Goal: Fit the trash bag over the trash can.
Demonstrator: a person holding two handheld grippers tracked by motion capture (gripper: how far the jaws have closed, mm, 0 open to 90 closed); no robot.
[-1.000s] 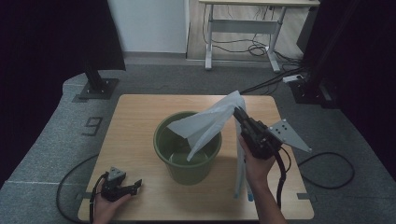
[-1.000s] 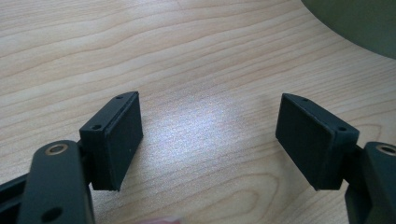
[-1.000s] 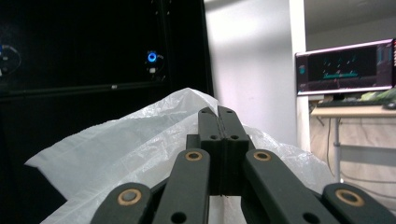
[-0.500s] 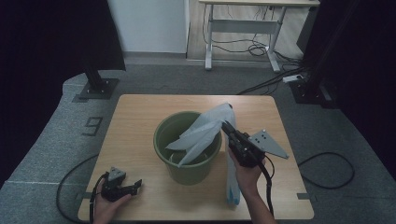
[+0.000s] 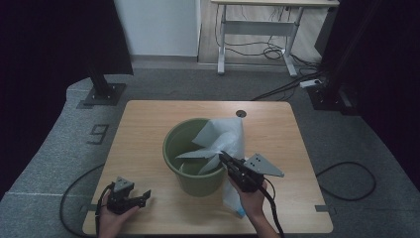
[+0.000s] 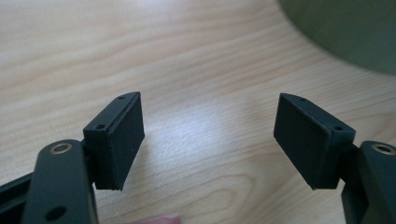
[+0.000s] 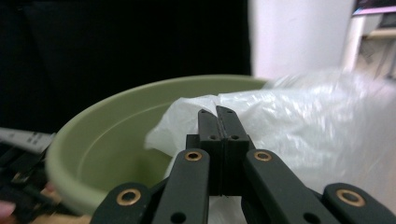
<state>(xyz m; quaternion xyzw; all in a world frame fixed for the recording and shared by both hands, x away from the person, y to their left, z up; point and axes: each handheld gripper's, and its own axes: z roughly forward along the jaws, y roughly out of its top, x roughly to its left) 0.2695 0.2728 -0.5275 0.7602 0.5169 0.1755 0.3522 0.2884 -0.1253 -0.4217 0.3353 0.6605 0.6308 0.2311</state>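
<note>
The step in hand looks like lining the green bucket (image 5: pixel 194 157) with the clear plastic bag (image 5: pixel 224 139): the right tongs (image 5: pixel 223 155), pressed together on a fold of the bag, hold it at the bucket's near-right rim, with part of the film inside the bucket and the rest draped over that rim down to the table (image 5: pixel 148 119). The left tongs (image 5: pixel 143 195) rest spread and empty on the table, well to the left of the bucket. Next, the bag's mouth probably needs opening, which calls for the left tongs to come over and pinch the opposite edge.
</note>
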